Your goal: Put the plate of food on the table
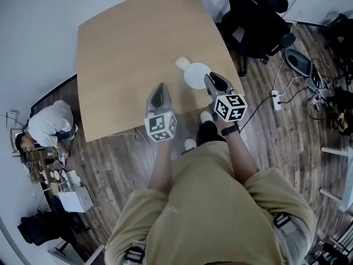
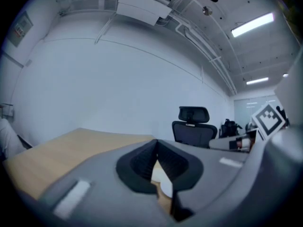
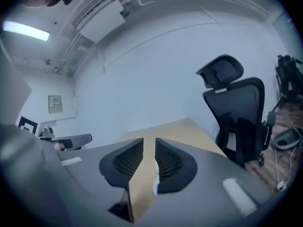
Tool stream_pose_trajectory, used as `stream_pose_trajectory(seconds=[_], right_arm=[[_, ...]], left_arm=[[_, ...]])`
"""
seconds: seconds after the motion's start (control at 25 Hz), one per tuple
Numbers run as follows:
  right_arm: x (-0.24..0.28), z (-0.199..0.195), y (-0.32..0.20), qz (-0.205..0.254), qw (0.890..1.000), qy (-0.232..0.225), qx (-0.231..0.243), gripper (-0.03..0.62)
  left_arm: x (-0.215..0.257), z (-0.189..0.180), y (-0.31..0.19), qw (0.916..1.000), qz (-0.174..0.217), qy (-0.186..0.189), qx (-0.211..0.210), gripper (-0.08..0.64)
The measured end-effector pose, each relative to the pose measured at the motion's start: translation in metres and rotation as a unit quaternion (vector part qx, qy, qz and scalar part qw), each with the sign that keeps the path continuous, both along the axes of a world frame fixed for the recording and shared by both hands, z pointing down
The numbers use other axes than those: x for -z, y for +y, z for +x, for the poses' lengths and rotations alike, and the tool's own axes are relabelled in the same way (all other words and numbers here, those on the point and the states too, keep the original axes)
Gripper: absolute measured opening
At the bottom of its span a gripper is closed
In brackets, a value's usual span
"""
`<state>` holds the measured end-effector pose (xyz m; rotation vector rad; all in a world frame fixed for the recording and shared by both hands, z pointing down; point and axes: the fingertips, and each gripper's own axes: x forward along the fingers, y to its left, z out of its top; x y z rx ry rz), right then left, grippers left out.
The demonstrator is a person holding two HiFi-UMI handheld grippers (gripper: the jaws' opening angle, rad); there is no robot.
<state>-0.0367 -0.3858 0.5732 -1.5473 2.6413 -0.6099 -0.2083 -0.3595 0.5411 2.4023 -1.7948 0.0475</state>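
Observation:
A white plate [image 1: 196,75] with a pale piece of food [image 1: 181,63] at its far rim rests on the light wooden table [image 1: 127,48], near the table's right front corner. My right gripper [image 1: 211,79] hovers at the plate's right edge. In the right gripper view the right gripper [image 3: 149,143] is open by a narrow gap with only table wood showing through, and a sliver of the plate [image 3: 155,186] shows beside the right jaw. My left gripper [image 1: 160,88] is left of the plate over the table. Its tips [image 2: 156,145] meet, shut on nothing, with the plate [image 2: 163,186] seen below them.
A black office chair [image 1: 256,15] stands just past the table's right side. A power strip with cables [image 1: 276,100] lies on the wood floor to the right. A person [image 1: 49,126] crouches at the left by a white box [image 1: 77,199].

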Motion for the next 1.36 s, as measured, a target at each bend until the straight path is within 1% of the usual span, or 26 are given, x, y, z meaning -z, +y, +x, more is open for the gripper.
stream_pose_trajectory(seconds=[0.12,0.2,0.28,0.36,0.56,0.76,0.92,1.2,1.36], right_arm=[[0.035,-0.008,0.011,0.051,0.998,0.033,0.006,0.051],[0.053,-0.015,0.017,0.076,0.996,0.037,0.009,0.04],[0.066,-0.02,0.024,0.092,0.995,0.042,0.008,0.031],[0.075,-0.023,0.029,0.104,0.993,0.061,0.0,0.005],[0.093,-0.033,0.038,0.131,0.985,0.112,-0.013,0.005],[0.09,-0.042,0.037,0.12,0.987,0.11,-0.007,0.005],[0.093,-0.048,0.038,0.123,0.985,0.123,-0.002,0.005],[0.102,-0.057,0.031,0.134,0.979,0.151,0.009,0.005],[0.102,-0.072,0.025,0.14,0.977,0.162,0.019,0.005]], left_arm=[[0.021,-0.006,0.008,0.9998,0.02,-0.005,0.007,-0.002],[0.034,-0.01,0.013,0.9993,0.035,-0.009,0.009,-0.002],[0.046,-0.013,0.017,0.9987,0.048,-0.014,0.01,-0.002],[0.054,-0.015,0.02,0.9981,0.057,-0.02,0.01,-0.002],[0.066,-0.023,0.027,0.9973,0.068,-0.026,0.01,-0.002],[0.075,-0.028,0.026,0.997,0.072,-0.023,0.012,-0.002],[0.077,-0.03,0.019,0.9971,0.073,-0.014,0.015,-0.002],[0.065,-0.026,0.014,0.9986,0.051,-0.001,0.016,-0.002],[0.055,-0.029,0.01,0.9992,0.038,-0.001,0.01,-0.002]])
